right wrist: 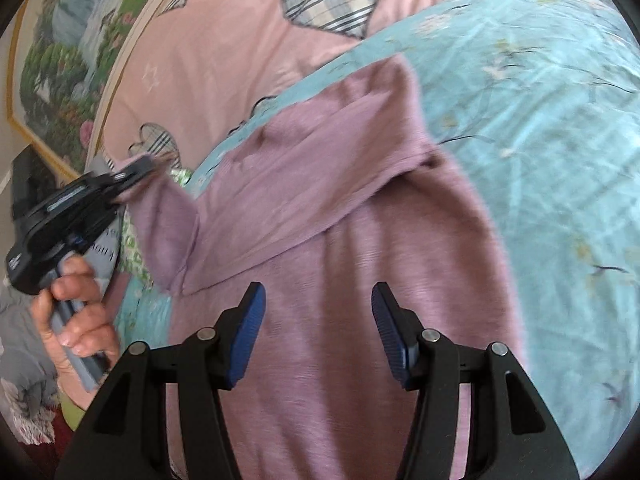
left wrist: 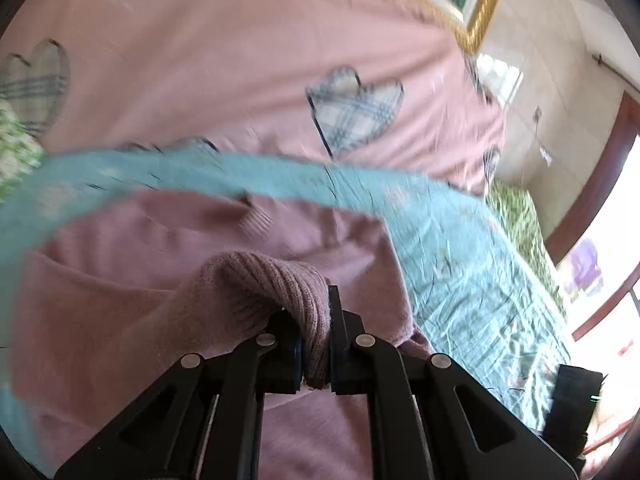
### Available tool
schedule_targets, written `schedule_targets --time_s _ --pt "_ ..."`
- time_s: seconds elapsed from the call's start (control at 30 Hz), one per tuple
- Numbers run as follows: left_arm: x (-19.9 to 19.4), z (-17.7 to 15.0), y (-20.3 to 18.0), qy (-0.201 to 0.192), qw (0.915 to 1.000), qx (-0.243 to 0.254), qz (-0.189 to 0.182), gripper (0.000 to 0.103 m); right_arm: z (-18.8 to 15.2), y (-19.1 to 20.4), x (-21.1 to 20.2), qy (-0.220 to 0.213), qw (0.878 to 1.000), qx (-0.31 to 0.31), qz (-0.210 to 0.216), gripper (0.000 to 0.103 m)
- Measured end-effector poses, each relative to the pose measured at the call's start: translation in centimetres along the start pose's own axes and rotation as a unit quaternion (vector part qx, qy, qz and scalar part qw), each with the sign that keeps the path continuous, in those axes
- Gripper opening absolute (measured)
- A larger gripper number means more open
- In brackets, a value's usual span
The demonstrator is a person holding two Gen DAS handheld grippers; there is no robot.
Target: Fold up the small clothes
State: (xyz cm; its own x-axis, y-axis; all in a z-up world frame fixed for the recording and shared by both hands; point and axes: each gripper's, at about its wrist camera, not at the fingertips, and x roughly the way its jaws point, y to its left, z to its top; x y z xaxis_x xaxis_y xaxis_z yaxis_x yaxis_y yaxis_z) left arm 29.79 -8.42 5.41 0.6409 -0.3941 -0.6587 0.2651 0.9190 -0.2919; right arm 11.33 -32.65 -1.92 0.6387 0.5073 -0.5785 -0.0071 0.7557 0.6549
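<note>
The left gripper [left wrist: 316,344] is clenched on the ribbed cuff [left wrist: 276,292] of the mauve sweater [right wrist: 340,280], holding that sleeve up off the blue bedspread [right wrist: 540,140]. The right gripper [right wrist: 318,336] hangs released over the sweater's body, jaws apart and empty. Beyond the sweater lies a pink heart-patterned cover [right wrist: 240,40].

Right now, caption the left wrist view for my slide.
Left claw shut on pink sweater cuff over blue sheet.
</note>
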Motion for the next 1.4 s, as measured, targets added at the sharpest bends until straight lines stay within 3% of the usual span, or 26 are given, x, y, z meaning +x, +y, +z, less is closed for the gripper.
schedule_targets --time_s 0.07,0.17,0.2,0.33,0.47,0.53,0.63,0.77,0.87,0.97,1.0,1.07,1.1,1.2,1.27,1.33,1.4 --pt "3.3 -0.8 -0.5 0.036 0.9993 0.005 0.003 0.009 0.1 -0.7 -0.6 -0.001 1.0 0.006 -0.005 0.057" --pt "4.6 -2.3 -0.6 0.058 0.9983 0.003 -0.007 0.014 0.1 -1.2 -0.7 0.003 1.0 0.012 -0.002 0.057" --pt "4.3 -3.0 -0.4 0.059 0.9982 0.006 -0.008 0.017 0.1 -1.4 -0.5 0.005 1.0 0.013 -0.004 0.058" --pt "1.2 -5.0 1.6 0.052 0.9985 0.014 0.0 0.052 0.4 -1.3 1.2 0.014 1.0 0.023 0.002 0.066" --pt "-3.6 -7.3 5.2 0.037 0.9989 0.0 0.028 0.054 1.3 0.4 3.1 0.018 1.0 0.009 0.016 0.066" --pt "-5.8 -8.5 7.5 0.03 0.9983 -0.009 0.05 0.057 2.1 1.4 4.4 0.022 0.999 0.0 0.026 0.066" --pt "-8.3 -10.6 11.4 0.024 0.9922 -0.023 0.12 0.061 3.5 2.6 6.2 0.022 0.999 -0.014 0.028 0.068" --pt "-8.8 -12.7 17.4 0.048 0.9753 -0.05 0.209 0.061 5.6 3.3 8.5 0.017 0.999 -0.051 0.002 0.086" --pt "-8.1 -12.9 20.6 0.06 0.9649 -0.066 0.247 0.061 6.8 3.5 11.0 0.041 0.995 -0.087 -0.028 0.087" --pt "-7.1 -12.2 21.8 0.06 0.9617 -0.075 0.257 0.061 7.0 3.6 12.8 0.076 0.992 -0.104 -0.009 0.087" --pt "-6.8 -12.0 22.0 0.057 0.9609 -0.075 0.26 0.061 6.8 4.1 13.3 0.087 0.989 -0.122 -0.003 0.083" --pt "-5.8 -11.4 22.0 0.058 0.9587 -0.076 0.268 0.061 6.7 5.0 13.8 0.108 0.983 -0.148 0.015 0.044" --pt "-5.6 -11.2 21.9 0.058 0.9579 -0.077 0.271 0.061 6.9 5.3 13.9 0.117 0.981 -0.152 0.019 0.008" --pt "-4.6 -10.0 21.5 0.045 0.9535 -0.079 0.287 0.061 9.1 6.7 10.8 0.084 0.982 -0.167 0.041 0.006" --pt "-4.0 -9.4 21.2 0.03 0.9428 -0.083 0.321 0.061 11.7 7.5 6.7 0.032 0.984 -0.164 0.066 0.006" --pt "-3.3 -9.1 21.4 0.03 0.9267 -0.097 0.362 0.061 13.4 7.6 3.6 -0.013 0.984 -0.17 0.056 0.005" --pt "-3.5 -9.5 21.5 0.024 0.9256 -0.114 0.36 0.062 14.4 6.4 2.7 -0.022 0.985 -0.165 0.034 0.005"
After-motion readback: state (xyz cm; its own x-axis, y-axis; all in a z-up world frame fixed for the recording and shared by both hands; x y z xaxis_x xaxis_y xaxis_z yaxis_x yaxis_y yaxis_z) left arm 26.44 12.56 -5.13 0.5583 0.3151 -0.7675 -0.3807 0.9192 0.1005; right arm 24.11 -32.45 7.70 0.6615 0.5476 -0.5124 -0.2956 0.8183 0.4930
